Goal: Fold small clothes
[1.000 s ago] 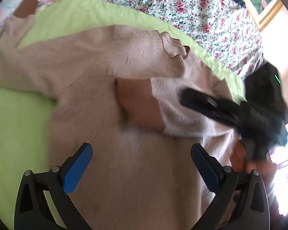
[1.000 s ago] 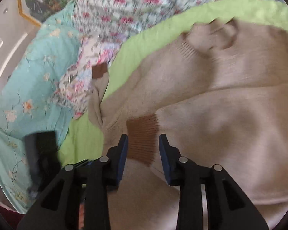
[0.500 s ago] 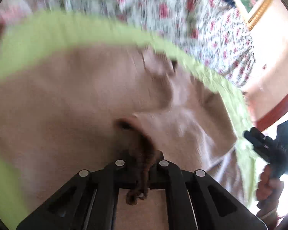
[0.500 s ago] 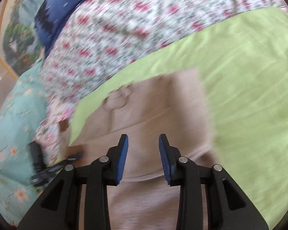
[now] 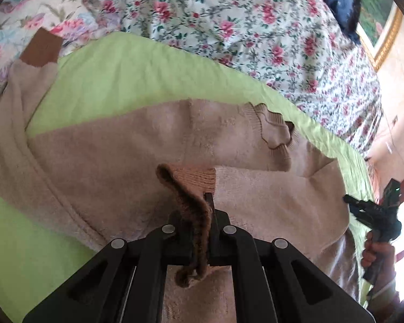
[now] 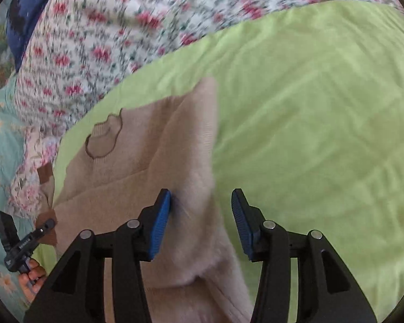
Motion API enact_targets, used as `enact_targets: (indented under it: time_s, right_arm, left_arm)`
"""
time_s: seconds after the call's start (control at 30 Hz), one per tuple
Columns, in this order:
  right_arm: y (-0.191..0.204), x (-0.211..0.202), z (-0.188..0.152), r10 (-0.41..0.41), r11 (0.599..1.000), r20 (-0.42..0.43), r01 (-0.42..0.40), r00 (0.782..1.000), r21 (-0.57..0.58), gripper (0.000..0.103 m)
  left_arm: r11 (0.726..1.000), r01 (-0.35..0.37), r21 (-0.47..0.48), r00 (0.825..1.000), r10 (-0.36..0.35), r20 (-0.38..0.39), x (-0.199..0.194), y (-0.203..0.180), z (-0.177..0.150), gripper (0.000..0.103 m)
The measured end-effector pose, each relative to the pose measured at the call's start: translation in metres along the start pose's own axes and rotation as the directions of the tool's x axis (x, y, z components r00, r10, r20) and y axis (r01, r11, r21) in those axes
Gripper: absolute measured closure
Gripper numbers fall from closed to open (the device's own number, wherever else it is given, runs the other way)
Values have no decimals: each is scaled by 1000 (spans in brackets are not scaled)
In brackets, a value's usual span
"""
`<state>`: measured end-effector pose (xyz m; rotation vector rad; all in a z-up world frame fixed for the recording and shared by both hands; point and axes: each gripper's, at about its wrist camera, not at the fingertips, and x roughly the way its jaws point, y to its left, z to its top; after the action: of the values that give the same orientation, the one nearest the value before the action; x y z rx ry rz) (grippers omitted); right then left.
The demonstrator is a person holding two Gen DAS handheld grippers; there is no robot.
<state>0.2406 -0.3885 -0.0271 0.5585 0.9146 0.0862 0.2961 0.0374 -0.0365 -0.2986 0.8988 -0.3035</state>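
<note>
Sweater [image 5: 137,145] lies flat on the lime-green sheet [image 5: 137,70], filling the centre of the left wrist view; collar [image 5: 276,132] sits right of centre, toward the floral quilt [image 5: 229,21] along the top of the frame.

Step in hand, by my reading: folding the sleeves inward; one sleeve already lies across the chest, its brown cuff [image 5: 191,215] low and central in the frame; the other sleeve runs up the left edge, its brown cuff [image 5: 41,48] at upper left, resting on the patterned bedding, not yet folded.

Left gripper [image 5: 199,231]: jaws pressed together, pinching the folded-over cuff; the rib knit bunches between them and hangs out below.

Right gripper [image 6: 200,223]: jaws have just been opening; they stand apart, bottom centre of the right wrist view, pads straddling the sweater's side edge without pressing on it; frame is blurred.

Next move, as judged: lay the pinched cuff flat on the chest and release it; the right jaws would need to close on the side edge or hem.

Materials: sweater is soft fuzzy beige knit, limp, drapes readily; cuffs ribbed, darker, thicker; collar scalloped with a dark trim line; sheet smooth, lightly creased.
</note>
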Motion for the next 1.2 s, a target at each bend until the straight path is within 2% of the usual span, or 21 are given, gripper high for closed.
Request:
enact_targets:
  time_s: [0.03,0.07,0.1,0.13,0.23,0.33,0.4,0.5,0.53,0.57,0.63,0.7,0.73,0.8,0.83,0.9,0.97,1.07,1.13,1.2]
  right_arm:
    - [5,9,1,13,1000,-10,-13,1000,-18,55]
    - [7,13,2,12,1000,-20,-12,1000,-28,60]
    - [8,16,3,-8,999,-32,7,999,-39,88]
    - [8,16,5,-30,998,-44,27,999,-51,94]
    - [-1,-15,23,-70,995,15,71,997,-65,95]
    - [-14,-32,39,-109,991,37,112,993,-74,95]
    - [-22,-20,39,-164,981,11,165,986,-99,95]
    - [-30,-2,32,-200,974,-34,195,979,-116,91]
    - [-31,-5,30,-234,966,-19,231,972,-116,84]
    - [-28,-15,28,-296,948,22,297,955,-112,81]
    - [-10,-43,21,-331,934,123,344,935,-101,78]
    - [12,-57,11,-254,950,169,278,952,-140,78]
    - [30,-54,1,-185,956,143,212,972,-203,76]
    - [41,-37,-10,-156,956,57,166,986,-242,76]
    - [38,-26,-16,-176,955,13,174,984,-241,76]
    - [19,-11,-24,-295,930,-12,284,955,-234,80]
    - [-1,-23,-24,-224,965,12,224,974,-138,81]
    - [1,-45,-26,-258,960,61,263,964,-93,77]
    - [8,-56,-32,-200,975,77,206,977,-84,64]
    - [17,-63,-41,-147,985,73,153,986,-81,60]
  left_arm:
    - [1000,1,-1,1000,-1,0,-1,2,-1,98]
    - [1000,-3,8,1000,3,0,-1,0,-1,98]
    - [1000,-10,24,1000,10,0,0,-4,-2,98]
    - [999,-13,36,1000,13,2,-1,-8,-2,98]
    - [998,21,63,1000,-21,3,-1,-24,-1,98]
    - [991,63,117,998,-63,-3,6,-49,-1,98]
    - [986,78,150,997,-77,-8,15,-64,-3,98]
    - [981,74,182,997,-71,-25,31,-72,-9,98]
    - [981,70,178,997,-65,-36,36,-71,-10,98]
    - [983,69,170,997,-61,-50,39,-67,-11,98]
    - [984,73,161,996,-65,-55,40,-62,-13,98]
    - [984,74,160,996,-66,-55,40,-59,-14,98]
    - [984,75,160,996,-67,-58,41,-59,-14,98]
    - [984,72,166,996,-63,-59,41,-60,-16,98]
    - [983,67,170,997,-58,-58,41,-62,-17,98]
    - [984,67,168,997,-58,-59,38,-60,-18,98]
    - [984,74,163,996,-64,-70,35,-55,-20,97]
    - [983,31,183,996,-17,-82,30,-46,-28,96]
    - [985,19,172,996,-2,-94,24,-36,-35,96]
    - [989,14,150,996,-1,-90,11,-24,-40,96]
